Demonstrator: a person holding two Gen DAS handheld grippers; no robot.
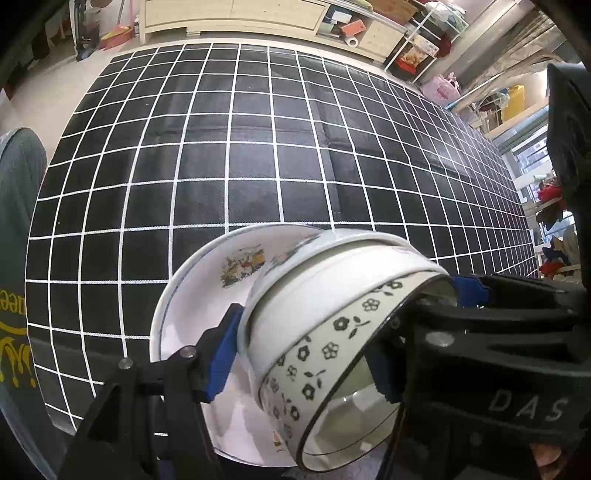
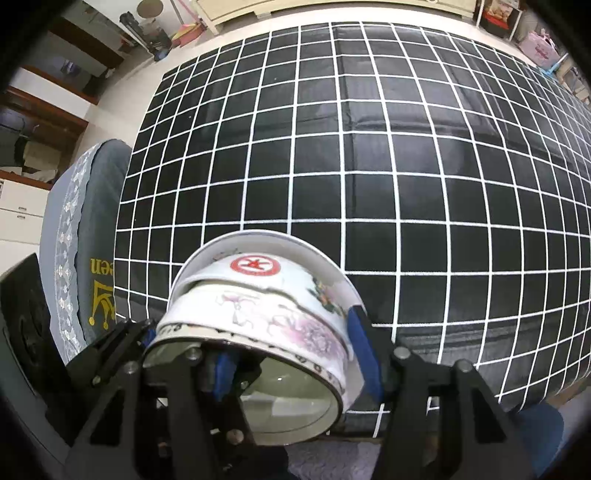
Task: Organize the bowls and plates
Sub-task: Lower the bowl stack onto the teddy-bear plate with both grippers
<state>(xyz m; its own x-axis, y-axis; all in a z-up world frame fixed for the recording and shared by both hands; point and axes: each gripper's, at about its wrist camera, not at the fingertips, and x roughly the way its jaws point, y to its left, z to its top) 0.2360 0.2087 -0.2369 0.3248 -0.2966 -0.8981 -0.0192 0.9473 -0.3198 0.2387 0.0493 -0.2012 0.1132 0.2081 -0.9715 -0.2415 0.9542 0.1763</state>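
Both jaws holding nested bowls [image 1: 332, 332] stacked in plate [image 1: 192, 291], checked cloth [image 1: 258, 147]

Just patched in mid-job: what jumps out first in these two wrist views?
A tilted stack of nested bowls on a white plate fills the lower middle of both views, clamped by the left claw and right claw. Behind it spreads the black cloth with a white grid. A grey chair back stands at the left.

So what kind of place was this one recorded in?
Probably a lived-in home room used as a recording spot. A cream cabinet stands by the far wall, open shelves hold household clutter, and a broom leans nearby. The table's black gridded cloth looks set up for recording.
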